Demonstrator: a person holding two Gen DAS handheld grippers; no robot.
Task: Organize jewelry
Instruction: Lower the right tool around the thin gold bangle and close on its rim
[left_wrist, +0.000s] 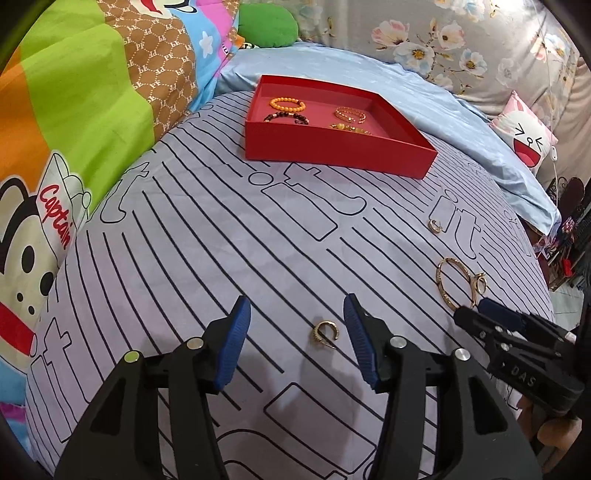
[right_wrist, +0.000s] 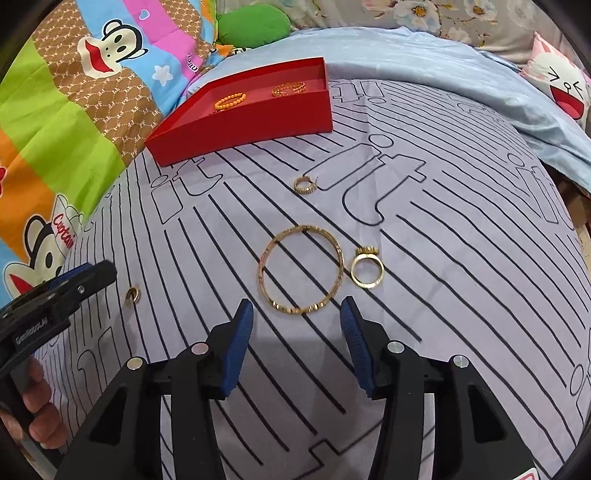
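Between the parted, empty pads of the left gripper (left_wrist: 295, 321), toward 1 o'clock, lies a small gold earring (left_wrist: 325, 334) on the striped bedsheet (left_wrist: 221, 240). Right gripper (right_wrist: 297, 317), jaws also apart and empty, faces the gold bangle (right_wrist: 301, 269) at 12 o'clock. Red box (left_wrist: 332, 151) sits well beyond, at 12 o'clock.
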